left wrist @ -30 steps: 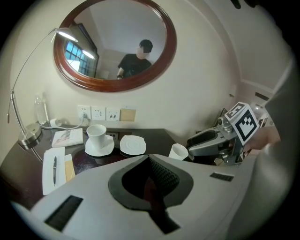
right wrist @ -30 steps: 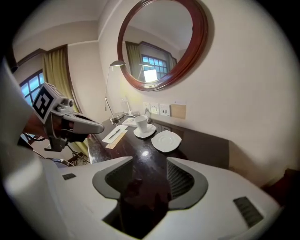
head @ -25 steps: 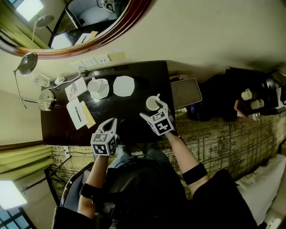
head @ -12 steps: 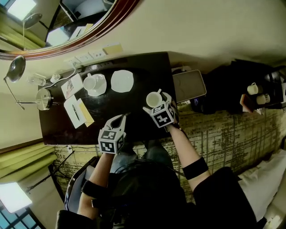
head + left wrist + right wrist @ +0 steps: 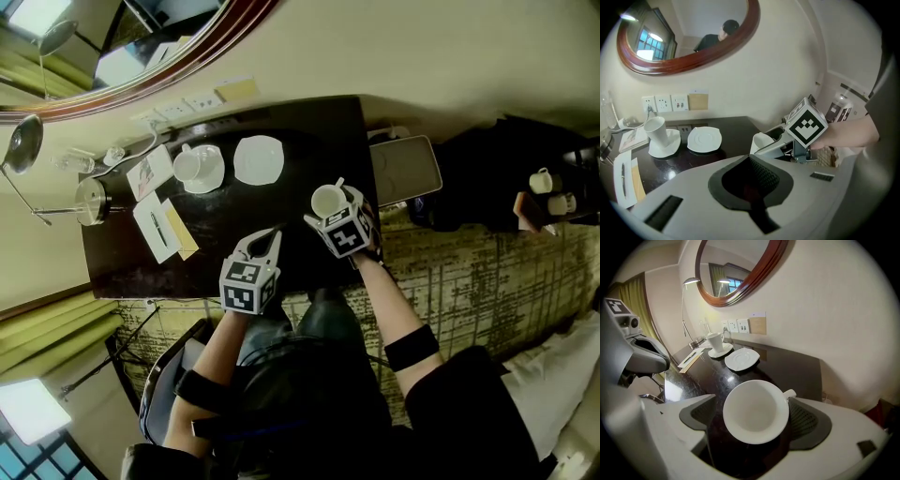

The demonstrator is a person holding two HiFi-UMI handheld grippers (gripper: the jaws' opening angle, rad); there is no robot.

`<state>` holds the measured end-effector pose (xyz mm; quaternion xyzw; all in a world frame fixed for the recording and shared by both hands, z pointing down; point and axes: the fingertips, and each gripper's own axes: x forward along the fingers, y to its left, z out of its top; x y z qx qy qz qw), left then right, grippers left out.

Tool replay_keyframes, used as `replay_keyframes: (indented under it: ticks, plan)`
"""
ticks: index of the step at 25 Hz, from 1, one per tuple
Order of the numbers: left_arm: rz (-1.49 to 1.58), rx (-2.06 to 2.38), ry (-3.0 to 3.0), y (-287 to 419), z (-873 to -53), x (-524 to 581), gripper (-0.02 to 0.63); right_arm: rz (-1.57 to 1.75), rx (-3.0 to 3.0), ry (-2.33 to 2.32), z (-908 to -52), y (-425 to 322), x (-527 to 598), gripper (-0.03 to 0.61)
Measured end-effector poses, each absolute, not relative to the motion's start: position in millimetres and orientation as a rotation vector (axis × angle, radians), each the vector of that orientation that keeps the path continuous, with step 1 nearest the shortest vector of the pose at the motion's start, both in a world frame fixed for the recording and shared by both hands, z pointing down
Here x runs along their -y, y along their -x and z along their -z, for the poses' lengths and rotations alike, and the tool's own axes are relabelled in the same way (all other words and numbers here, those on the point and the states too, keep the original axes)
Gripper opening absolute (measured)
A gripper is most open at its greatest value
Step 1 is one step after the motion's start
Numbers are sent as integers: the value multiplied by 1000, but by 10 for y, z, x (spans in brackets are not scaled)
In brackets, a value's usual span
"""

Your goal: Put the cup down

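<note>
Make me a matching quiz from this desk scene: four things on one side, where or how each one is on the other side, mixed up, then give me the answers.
Things
1. lone cup
2. empty saucer
3. pen
4. left claw

Places or states
A. lying on white paper
B. shut, holding nothing
C. beside the saucer that bears a cup
D. nearest the table's right end in the head view

Pairs: 1-D, 2-C, 3-A, 4-B
</note>
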<state>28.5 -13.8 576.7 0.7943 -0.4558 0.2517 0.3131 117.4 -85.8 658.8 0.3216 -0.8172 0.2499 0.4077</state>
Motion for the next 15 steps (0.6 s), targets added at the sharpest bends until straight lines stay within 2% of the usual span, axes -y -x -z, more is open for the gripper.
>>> replay_keyframes:
  ticks: [1, 2, 15]
  plan:
    - [-665, 1206, -2094, -270, -5775, 144, 0, -622, 2056, -805, -6590, -1183, 850, 484]
    - [-665, 1211, -2094, -257, -5780, 152, 0, -606, 2051, -809, -6569, -1203, 860, 423]
    - [-638, 1232, -2074, -137, -5827, 141, 0, -523, 2082, -761, -6505, -1134, 885, 422]
